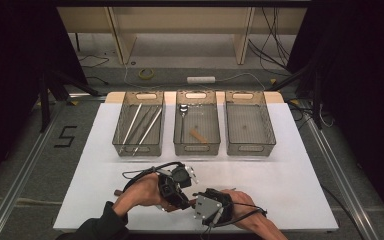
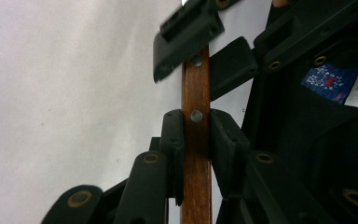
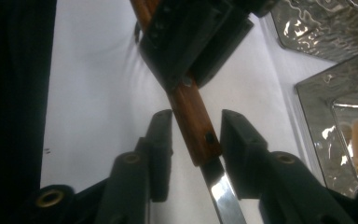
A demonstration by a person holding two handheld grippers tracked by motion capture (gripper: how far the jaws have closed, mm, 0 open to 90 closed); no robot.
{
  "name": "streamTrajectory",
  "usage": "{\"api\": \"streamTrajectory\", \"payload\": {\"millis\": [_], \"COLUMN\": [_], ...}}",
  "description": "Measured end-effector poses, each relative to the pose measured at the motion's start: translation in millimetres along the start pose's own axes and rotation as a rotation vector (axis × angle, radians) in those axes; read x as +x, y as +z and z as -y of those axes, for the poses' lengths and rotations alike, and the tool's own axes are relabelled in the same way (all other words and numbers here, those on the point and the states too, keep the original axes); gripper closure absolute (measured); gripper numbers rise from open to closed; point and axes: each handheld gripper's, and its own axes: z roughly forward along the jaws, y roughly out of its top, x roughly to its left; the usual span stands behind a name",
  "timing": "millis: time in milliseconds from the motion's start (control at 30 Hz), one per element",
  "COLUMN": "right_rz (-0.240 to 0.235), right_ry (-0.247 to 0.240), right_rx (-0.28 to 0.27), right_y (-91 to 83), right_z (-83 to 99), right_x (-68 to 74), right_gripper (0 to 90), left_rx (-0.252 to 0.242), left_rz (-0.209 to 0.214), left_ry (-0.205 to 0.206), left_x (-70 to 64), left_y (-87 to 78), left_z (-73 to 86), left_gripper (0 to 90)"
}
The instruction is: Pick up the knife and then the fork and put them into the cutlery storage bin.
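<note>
White surface (image 1: 290, 165), broad and flat, under everything. At its far side, three clear bins in a row: left bin (image 1: 139, 145) with long metal rods, middle bin (image 1: 196, 146) with a spoon and a small wooden piece, right bin (image 1: 250, 145). Near the front edge, two hands close together. Left hand-held gripper (image 1: 180, 199) clamped shut on the wooden handle of a knife (image 2: 196, 154), jaws pressed flat against both sides of the handle by a rivet. Right hand-held gripper (image 1: 198, 200) just beside it, jaws parted around the knife's handle end, where wood meets blade; a gap visible on each side, not yet gripping. Knife held above the surface, between the two hand-held grippers, steel blade (image 3: 223, 196) low in the right gripper view.
</note>
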Motion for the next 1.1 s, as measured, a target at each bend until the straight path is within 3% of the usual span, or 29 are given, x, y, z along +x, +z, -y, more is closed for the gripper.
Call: {"api": "streamTrajectory", "payload": {"millis": [67, 100, 200, 367, 467, 533, 567, 600, 667, 800, 967, 1033, 1100], "right_rz": [0.018, 0.02, 0.01, 0.016, 0.015, 0.028, 0.017, 0.027, 0.014, 0.017, 0.031, 0.045, 0.047], "right_ry": [-0.019, -0.064, -0.082, -0.187, -0.204, -0.18, -0.19, -0.166, -0.203, -0.168, -0.154, -0.138, -0.041], "right_rx": [0.002, 0.014, 0.024, 0.044, 0.043, 0.031, 0.041, 0.03, 0.05, 0.051, 0.073, 0.076, 0.066], "right_y": [0.3, -0.7, -1.3, -0.7, -3.7, -5.0, -6.6, -6.2, -8.2, -8.0, -13.6, -16.8, -18.0], "right_z": [-0.6, -0.2, -0.4, 0.1, 0.6, 0.9, 1.6, 1.9, 3.3, 5.6, 13.7, 18.0, 22.4], "right_x": [1.4, -0.6, 1.3, 2.7, 0.2, -0.2, -1.7, -1.2, -4.5, -5.4, -15.0, -20.1, -20.6], "right_gripper": [70.7, 71.3, 73.5, 77.3, 77.8, 77.9, 77.9, 77.9, 77.9, 77.9, 77.9, 77.9, 77.8], "left_rx": [-0.001, 0.0, -0.007, -0.034, -0.058, -0.063, -0.07, -0.082, -0.11, -0.162, -0.263, -0.3, -0.325], "left_rz": [-0.002, -0.001, 0.002, 0.003, 0.003, -0.01, -0.02, -0.025, -0.044, -0.077, -0.149, -0.158, -0.172], "left_ry": [0.003, 0.008, 0.013, 0.026, 0.036, 0.042, 0.045, 0.04, 0.034, 0.038, 0.013, 0.008, 0.002], "left_x": [-0.6, -0.3, -0.2, 0.2, 0.0, 0.0, 0.0, 0.4, 1.3, 3.6, 6.6, 9.0, 11.1], "left_y": [-0.2, -0.7, -0.9, -2.0, -3.9, -5.2, -6.1, -7.1, -9.6, -18.4, -33.9, -38.8, -41.7], "left_z": [-0.6, -0.6, -0.4, 0.0, 0.1, 0.1, 0.6, 1.1, 2.2, 5.2, 11.3, 15.2, 19.1], "left_gripper": [75.5, 75.5, 75.4, 74.8, 73.9, 72.4, 68.7, 64.1, 56.6, 44.4, 34.5, 33.0, 32.9]}}
